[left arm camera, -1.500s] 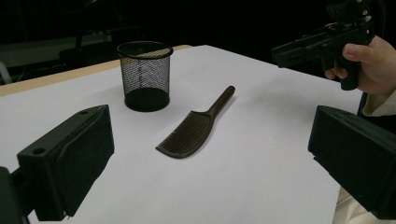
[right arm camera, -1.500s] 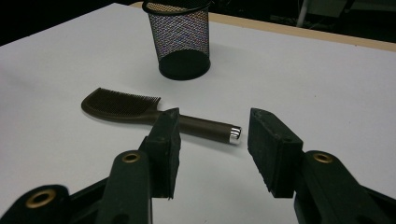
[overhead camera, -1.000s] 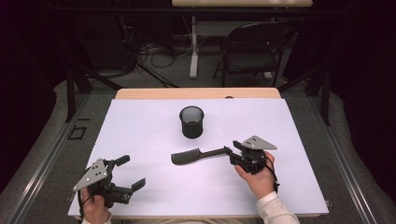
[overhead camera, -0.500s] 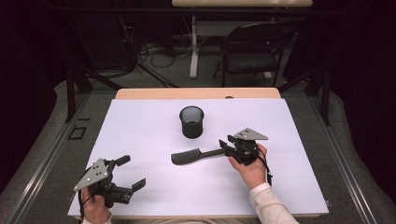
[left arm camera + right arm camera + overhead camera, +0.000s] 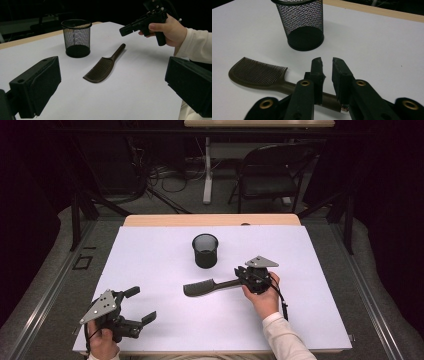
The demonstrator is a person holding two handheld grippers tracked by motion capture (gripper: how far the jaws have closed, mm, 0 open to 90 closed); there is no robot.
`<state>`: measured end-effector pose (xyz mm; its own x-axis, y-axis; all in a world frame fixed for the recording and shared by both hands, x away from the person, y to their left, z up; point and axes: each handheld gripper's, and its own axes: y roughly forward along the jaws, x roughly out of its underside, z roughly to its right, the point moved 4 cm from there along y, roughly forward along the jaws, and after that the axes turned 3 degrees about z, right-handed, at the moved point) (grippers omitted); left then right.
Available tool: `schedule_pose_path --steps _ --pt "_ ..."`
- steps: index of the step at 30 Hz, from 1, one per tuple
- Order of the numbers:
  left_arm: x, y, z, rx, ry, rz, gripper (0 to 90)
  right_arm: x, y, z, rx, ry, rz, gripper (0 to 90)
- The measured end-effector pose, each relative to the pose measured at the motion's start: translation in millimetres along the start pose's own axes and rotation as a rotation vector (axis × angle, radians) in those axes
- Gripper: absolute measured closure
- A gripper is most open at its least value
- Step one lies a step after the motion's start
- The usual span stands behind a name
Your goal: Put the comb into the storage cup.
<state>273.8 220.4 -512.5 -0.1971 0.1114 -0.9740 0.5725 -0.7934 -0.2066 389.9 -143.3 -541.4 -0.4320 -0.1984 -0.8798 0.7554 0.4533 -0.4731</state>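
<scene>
Black wire mesh forms the round pen cup (image 5: 205, 250) standing upright near the middle of the white-covered table (image 5: 320, 320), and just in front of it lies the dark brown plastic comb with a long handle (image 5: 202, 287), flat on the sheet, toothed head toward the person's left and handle running off to the right. The right gripper (image 5: 327, 65) has come over the end of that handle; its jaws have just been closing and now stand close together with the handle lying across between them. In the left gripper view the handle tip appears to rest on the table under the gripper, so whether the pads already bite is not certain — I judge the pinch to be nearly or just made. The left gripper (image 5: 137, 305) sits near the front left corner, well apart from the comb, its jaws spread wide and empty.

To do this pickup well, the pads should settle squarely on the handle's flat sides, not ride on its edge. Squeeze fully before lifting — the long head will lever downward — and raise it level, then stand it head-up over the cup's mouth.
</scene>
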Motion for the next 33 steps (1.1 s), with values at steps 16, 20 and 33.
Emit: schedule_pose_path --steps 16,20,33 --pt "1.2 1.1 -1.1 0.0 -0.004 -0.004 0.4 11.3 19.5 7.8 0.014 0.014 -0.064 90.0" --pt "1.8 1.5 -1.9 0.003 -0.007 -0.006 0.4 13.3 23.2 7.8 0.014 0.01 -0.072 90.0" --pt "2.8 1.9 -3.3 0.003 -0.012 -0.014 0.4 18.2 28.9 8.3 0.009 0.011 -0.102 90.0"
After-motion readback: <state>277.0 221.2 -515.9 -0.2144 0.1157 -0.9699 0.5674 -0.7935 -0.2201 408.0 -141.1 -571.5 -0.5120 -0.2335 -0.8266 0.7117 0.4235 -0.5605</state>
